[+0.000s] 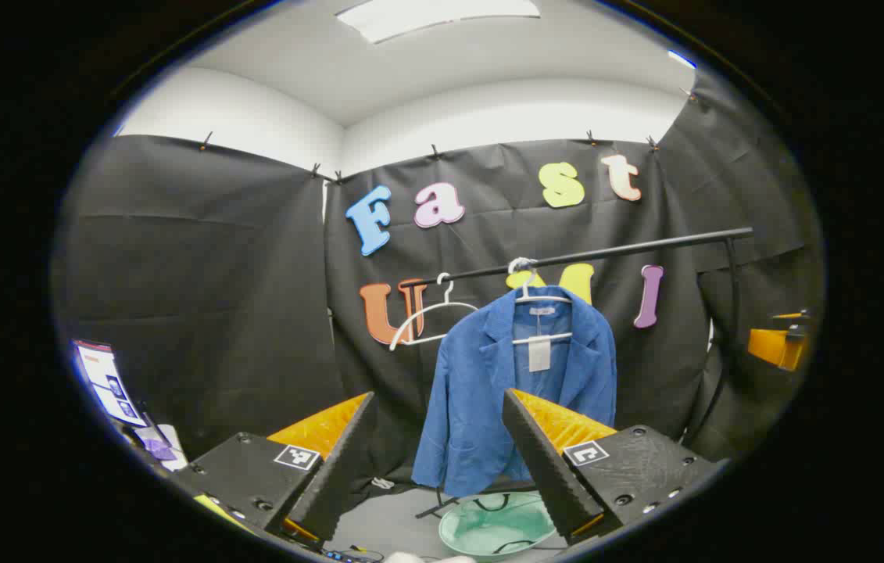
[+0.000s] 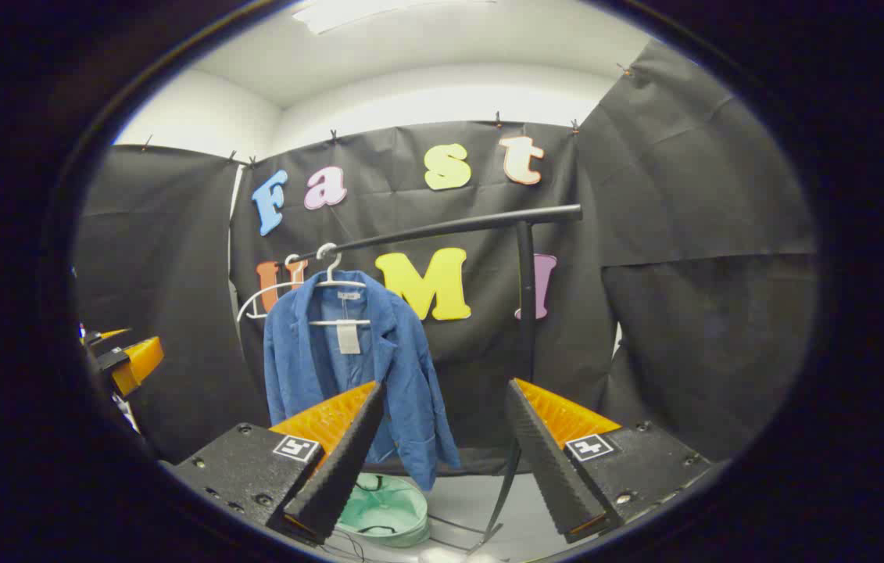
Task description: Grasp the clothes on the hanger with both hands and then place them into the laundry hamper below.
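— Nearest the lens in the left gripper view, what do you make out?

— Two wedge-shaped, ribbed fingers of the left gripper (image 1: 442, 461), spread wide with nothing between them. Square printed markers sit on the textured blocks behind them.

— And the right gripper (image 2: 442, 461)?

— Same build in the right gripper view: jaws released, wide apart, holding nothing. Both hang in the air, well short of the clothing.

— Where is the clothing?

— A blue woven jacket with lapels (image 1: 516, 391) hangs on a thin white wire hanger (image 1: 542, 301), a pale paper tag dangling inside the collar. The hanger hooks over a slim black metal rail (image 1: 606, 252) running across the far side of the booth. In the right gripper view the jacket (image 2: 356, 367) sits left of centre, with the rail (image 2: 449, 227) resting on a black upright post (image 2: 526, 297).

— Anything beside it?

— A second white hanger, bare (image 1: 430, 317), on the rail just left of the jacket.

— And the hamper?

— A round, soft-sided mint-green laundry hamper (image 1: 498, 525) with dark handles sits on the grey floor directly below the jacket's hem. From the right gripper view it (image 2: 384, 510) lies low between the fingers.

— Anything at the edges?

— The right gripper's tip (image 1: 779, 346) shows at the far right of the left gripper view.
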